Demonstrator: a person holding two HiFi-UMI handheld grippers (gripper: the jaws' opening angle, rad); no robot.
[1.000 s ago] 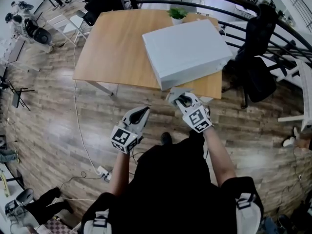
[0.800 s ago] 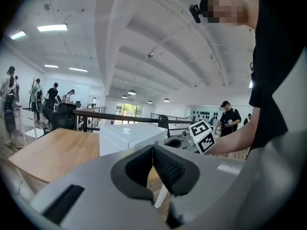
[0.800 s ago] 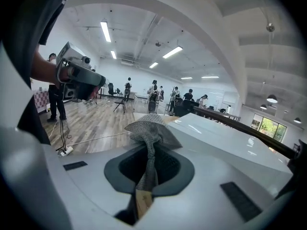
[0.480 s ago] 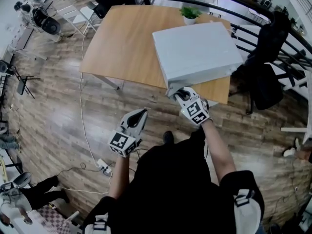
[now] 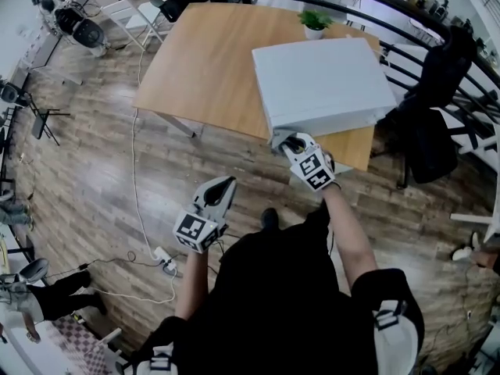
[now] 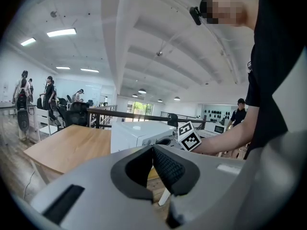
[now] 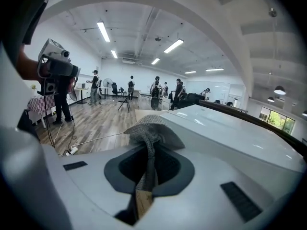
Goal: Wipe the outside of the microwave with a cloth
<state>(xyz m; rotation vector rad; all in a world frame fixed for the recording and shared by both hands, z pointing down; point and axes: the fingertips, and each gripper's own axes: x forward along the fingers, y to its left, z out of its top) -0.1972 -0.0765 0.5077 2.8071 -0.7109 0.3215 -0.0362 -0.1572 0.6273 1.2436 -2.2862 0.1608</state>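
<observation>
The white microwave (image 5: 324,84) stands on a wooden table (image 5: 203,69), near its front right corner. My right gripper (image 5: 290,142) is shut on a grey cloth (image 7: 149,128) and holds it against the microwave's (image 7: 225,133) near lower corner. In the head view the cloth (image 5: 279,140) peeks out just left of the jaws. My left gripper (image 5: 223,187) hangs over the floor, well short of the table, jaws shut with nothing between them. From the left gripper view the microwave (image 6: 139,132) and the right gripper's marker cube (image 6: 189,135) show ahead.
A small potted plant (image 5: 315,21) stands behind the microwave. A black railing (image 5: 375,6) curves past the table, with a dark chair (image 5: 433,143) at the right. Cables and a power strip (image 5: 162,258) lie on the wooden floor. Several people stand far off.
My right gripper has moved forward with the cloth until it meets the microwave's near corner. The left gripper has stayed low over the floor.
</observation>
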